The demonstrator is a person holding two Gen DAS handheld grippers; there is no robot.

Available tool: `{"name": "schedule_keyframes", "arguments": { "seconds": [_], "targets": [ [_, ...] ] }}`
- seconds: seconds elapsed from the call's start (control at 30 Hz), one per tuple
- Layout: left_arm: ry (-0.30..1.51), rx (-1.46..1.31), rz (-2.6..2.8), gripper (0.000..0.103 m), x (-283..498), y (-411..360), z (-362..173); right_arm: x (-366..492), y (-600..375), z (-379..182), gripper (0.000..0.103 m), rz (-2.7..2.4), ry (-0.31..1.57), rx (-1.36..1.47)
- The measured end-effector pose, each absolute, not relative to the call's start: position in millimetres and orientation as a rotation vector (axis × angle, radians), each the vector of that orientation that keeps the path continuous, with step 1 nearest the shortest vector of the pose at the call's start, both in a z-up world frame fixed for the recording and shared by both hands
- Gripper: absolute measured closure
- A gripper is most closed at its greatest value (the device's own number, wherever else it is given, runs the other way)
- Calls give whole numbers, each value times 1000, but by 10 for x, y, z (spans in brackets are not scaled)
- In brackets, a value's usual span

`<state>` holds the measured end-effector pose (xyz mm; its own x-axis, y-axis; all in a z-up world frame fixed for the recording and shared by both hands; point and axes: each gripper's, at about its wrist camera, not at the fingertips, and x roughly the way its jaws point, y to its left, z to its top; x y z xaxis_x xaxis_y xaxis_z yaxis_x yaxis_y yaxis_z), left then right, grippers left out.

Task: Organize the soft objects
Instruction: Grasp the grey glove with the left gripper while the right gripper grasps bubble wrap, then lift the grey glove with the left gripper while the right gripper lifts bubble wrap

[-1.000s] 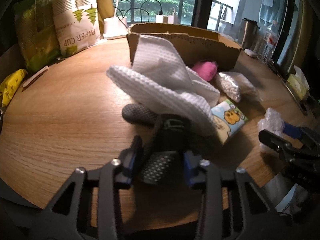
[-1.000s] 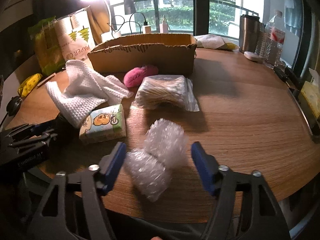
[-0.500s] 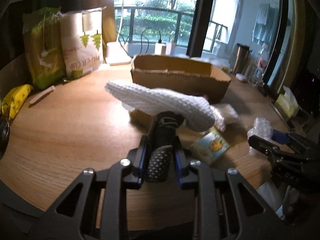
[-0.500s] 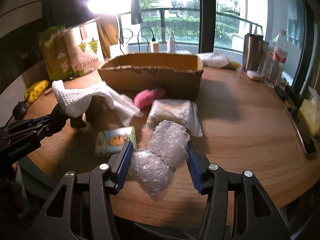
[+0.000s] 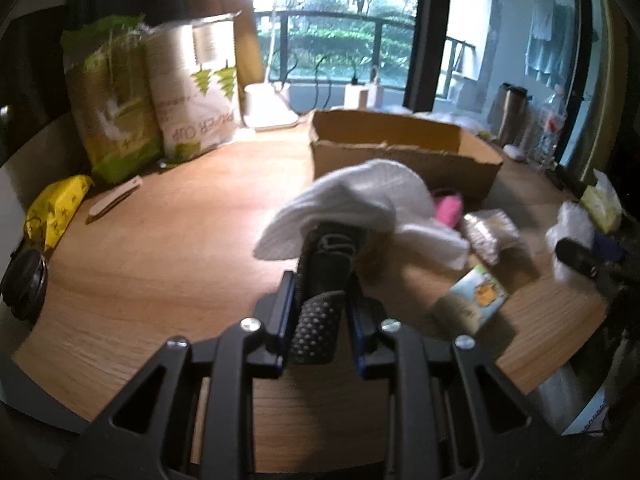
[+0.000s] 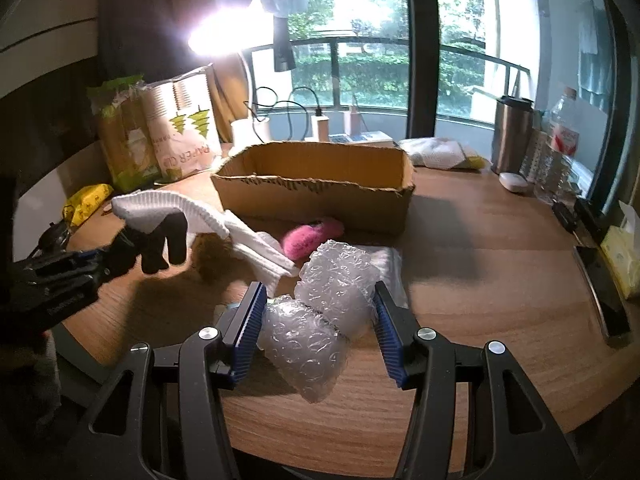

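My left gripper (image 5: pixel 322 312) is shut on a black dotted glove (image 5: pixel 320 324) and holds it above the table; a white waffle cloth (image 5: pixel 360 200) drapes over the glove's far end. The glove (image 6: pixel 166 244) and cloth (image 6: pixel 160 208) also show at the left of the right wrist view. My right gripper (image 6: pixel 318 328) is shut on a roll of bubble wrap (image 6: pixel 320 308), lifted off the table. An open cardboard box (image 6: pixel 316 192) stands behind. A pink soft toy (image 6: pixel 308 236), a clear bag (image 5: pixel 486 232) and a tissue pack (image 5: pixel 480 296) lie in front of it.
Paper cup packs (image 5: pixel 192 88) and a green bag (image 5: pixel 112 104) stand at the back left, with a yellow pack (image 5: pixel 56 208). A steel flask (image 6: pixel 512 132), bottles (image 6: pixel 560 148) and a phone (image 6: pixel 600 292) sit at the right. The round table edge (image 6: pixel 560 428) is close.
My left gripper closed on the glove and lifted it with the cloth hanging over it. My right gripper closed on the bubble wrap and raised it off the table.
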<state>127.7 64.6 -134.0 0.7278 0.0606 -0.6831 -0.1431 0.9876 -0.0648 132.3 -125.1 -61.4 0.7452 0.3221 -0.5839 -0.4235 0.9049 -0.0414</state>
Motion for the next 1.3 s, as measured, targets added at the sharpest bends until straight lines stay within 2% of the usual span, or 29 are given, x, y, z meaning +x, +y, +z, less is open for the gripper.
{"name": "schedule_keyframes", "arguments": {
  "seconds": [0.33,0.77,1.0,1.3],
  "targets": [
    [777,-167,138,79,1221,964,-1542,1445,-637,-571,47,529,598,-264],
    [736,-326,276,79,1161,1929,-1564,1575,157,-604,47,613,626,-362],
    [768,-299,103,79,1199,1508,-1519,1536,176,-609,47,611,625,-360],
    [813,-107,-187,79,1358,474,-1480,1480,-232,-572,47,566,610,-302]
  ]
}}
